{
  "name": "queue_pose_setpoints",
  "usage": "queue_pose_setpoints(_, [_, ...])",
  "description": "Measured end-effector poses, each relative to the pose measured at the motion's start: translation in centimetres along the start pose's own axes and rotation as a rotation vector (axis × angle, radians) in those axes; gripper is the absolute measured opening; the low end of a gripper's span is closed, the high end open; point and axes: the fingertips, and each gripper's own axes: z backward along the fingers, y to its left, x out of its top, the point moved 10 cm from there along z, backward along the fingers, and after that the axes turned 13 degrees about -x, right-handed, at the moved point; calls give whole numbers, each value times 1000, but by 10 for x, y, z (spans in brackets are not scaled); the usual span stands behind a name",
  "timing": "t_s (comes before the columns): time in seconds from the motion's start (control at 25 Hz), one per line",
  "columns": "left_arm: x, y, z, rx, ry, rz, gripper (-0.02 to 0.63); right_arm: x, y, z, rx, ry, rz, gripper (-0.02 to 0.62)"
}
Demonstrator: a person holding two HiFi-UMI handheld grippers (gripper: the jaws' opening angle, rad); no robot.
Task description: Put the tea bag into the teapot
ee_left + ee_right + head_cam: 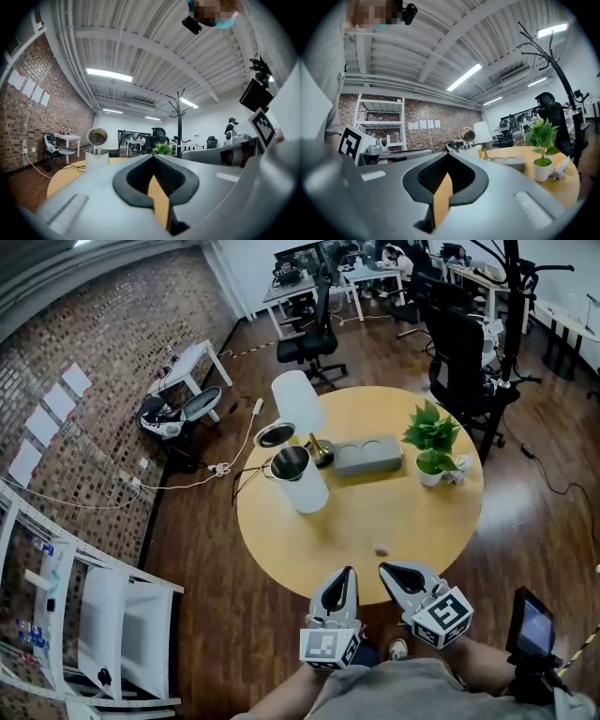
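A small pale tea bag (382, 548) lies on the round wooden table (412, 521) near its front edge. The white teapot (300, 480) stands at the table's left with its lid (274, 434) flipped open; it also shows as the teapot (97, 158) far left and the teapot (465, 146) in the distance. My left gripper (350, 571) and right gripper (383, 568) hover side by side at the front edge, just short of the tea bag, both shut with nothing held. In the gripper views the left gripper (153, 157) and right gripper (449, 155) hide the tea bag.
A grey tray (368, 456) with two round recesses, a white lamp (298, 402) and a potted plant (432, 441) stand at the table's far side. Black office chairs (314, 338) are beyond it. A white shelf rack (112, 634) stands to the lower left.
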Motion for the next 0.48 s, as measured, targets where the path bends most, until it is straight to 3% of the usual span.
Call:
queue_pose_setpoints(0.2, [-12,42,-27,-36,12,21,0,-4,-12,-41,-31,18,1,3])
queue_pose_setpoints(0.48, [1,110,-67,-121,-6,32,0,12,-25,-102,-135,4,24,3])
